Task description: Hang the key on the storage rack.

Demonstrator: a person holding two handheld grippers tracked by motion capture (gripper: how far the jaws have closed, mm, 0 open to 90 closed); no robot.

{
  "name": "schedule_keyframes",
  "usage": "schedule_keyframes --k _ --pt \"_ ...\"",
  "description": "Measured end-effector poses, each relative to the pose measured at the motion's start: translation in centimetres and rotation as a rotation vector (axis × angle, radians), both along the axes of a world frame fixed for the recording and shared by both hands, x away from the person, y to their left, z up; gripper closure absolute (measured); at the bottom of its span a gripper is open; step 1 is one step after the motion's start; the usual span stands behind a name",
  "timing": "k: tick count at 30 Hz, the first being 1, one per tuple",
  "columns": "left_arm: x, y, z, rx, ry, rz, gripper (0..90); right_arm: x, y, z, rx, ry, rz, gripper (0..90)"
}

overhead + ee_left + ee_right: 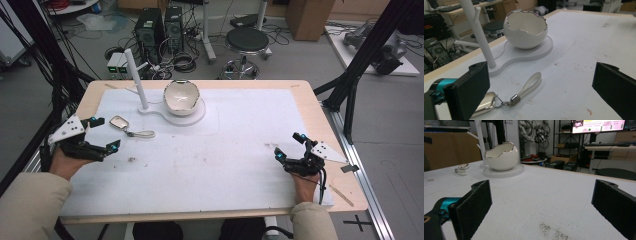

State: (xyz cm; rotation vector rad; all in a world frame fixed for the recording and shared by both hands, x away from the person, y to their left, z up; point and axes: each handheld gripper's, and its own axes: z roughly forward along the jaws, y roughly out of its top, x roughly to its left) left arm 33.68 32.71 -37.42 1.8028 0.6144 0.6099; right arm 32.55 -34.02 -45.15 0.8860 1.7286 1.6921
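I see the tabletop (240,165) under a white mat, and on it the egg-shaped bowl (182,98) on its white stand (192,118), with a white post (136,77) just beside the bowl. My left gripper (100,134) is near the bowl's stand, fingers (471,87) spread wide and empty. The key fob (119,122) with strap (530,85) lies between this gripper and the stand. My right gripper (290,146), well apart from the bowl, is spread too.
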Motion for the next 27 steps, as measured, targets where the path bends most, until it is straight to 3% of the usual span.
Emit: schedule_keyframes --k 2,6,8,13,14,17,18,21,25,27 --pt "1.0 0.1 1.3 0.048 0.007 -0.029 1.7 0.0 0.0 0.0 0.000 -0.003 0.003 2.0" --pt "2.2 0.2 2.1 0.094 0.032 -0.068 1.7 0.0 0.0 0.0 0.000 -0.001 0.002 2.0" --pt "2.9 0.0 2.5 0.146 0.026 -0.100 1.7 0.0 0.0 0.0 -0.002 -0.006 0.002 2.0" --pt "4.0 -0.2 3.0 0.180 0.028 -0.129 1.8 0.0 0.0 0.0 -0.005 -0.008 -0.001 2.0" --pt "4.6 -0.3 3.1 0.205 0.048 -0.145 1.7 0.0 0.0 0.0 -0.004 -0.006 -0.003 2.0" --pt "5.2 -0.3 3.2 0.219 0.071 -0.156 1.7 0.0 0.0 0.0 -0.008 -0.008 -0.002 2.0" --pt "5.8 -0.3 3.3 0.222 0.098 -0.180 1.7 0.0 0.0 0.0 -0.008 -0.006 -0.002 2.0" --pt "6.3 -0.5 3.3 0.243 0.116 -0.202 1.7 0.1 0.0 0.0 -0.009 -0.008 -0.004 2.0" --pt "7.3 -0.9 3.5 0.306 0.141 -0.238 1.7 0.1 0.1 0.0 -0.009 -0.008 -0.006 2.0" --pt "7.6 -1.1 3.5 0.285 0.136 -0.242 1.7 0.1 0.1 0.0 -0.009 -0.008 -0.007 2.0"
